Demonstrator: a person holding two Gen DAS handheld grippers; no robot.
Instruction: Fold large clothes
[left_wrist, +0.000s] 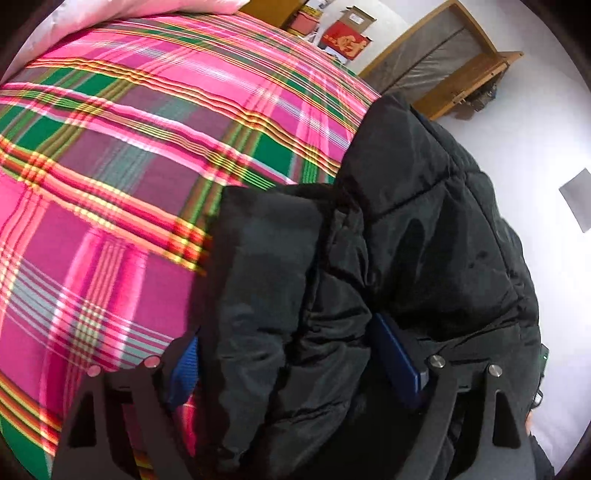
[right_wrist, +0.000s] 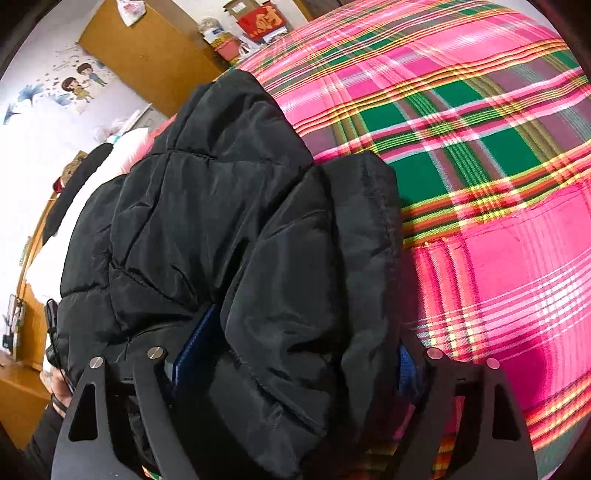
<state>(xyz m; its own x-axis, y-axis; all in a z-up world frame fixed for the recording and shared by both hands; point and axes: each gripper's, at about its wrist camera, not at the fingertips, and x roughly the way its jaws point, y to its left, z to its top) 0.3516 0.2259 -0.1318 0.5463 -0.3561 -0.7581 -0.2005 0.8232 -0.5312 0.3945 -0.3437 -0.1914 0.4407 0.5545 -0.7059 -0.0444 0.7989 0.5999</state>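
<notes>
A black puffy jacket (left_wrist: 424, 229) lies bunched on the bed, over a pink and green plaid blanket (left_wrist: 110, 155). In the left wrist view a padded fold runs straight between the fingers of my left gripper (left_wrist: 291, 350). The jaws stand wide and the blue pads (left_wrist: 397, 354) flank the fold without squeezing it. In the right wrist view the same jacket (right_wrist: 207, 206) fills the gap of my right gripper (right_wrist: 301, 350). Its jaws are also wide, and the fabric bulges loosely against a blue pad (right_wrist: 197, 343). The jacket's lower part is hidden under both grippers.
The plaid blanket (right_wrist: 480, 166) spreads wide beside the jacket. A pale pink pillow (left_wrist: 147, 7) lies at the far end. A wooden door (right_wrist: 147, 55), a wooden frame (left_wrist: 443, 66) and red boxes (right_wrist: 262, 18) stand along the white walls. A person's hand (right_wrist: 61, 391) shows at the lower left.
</notes>
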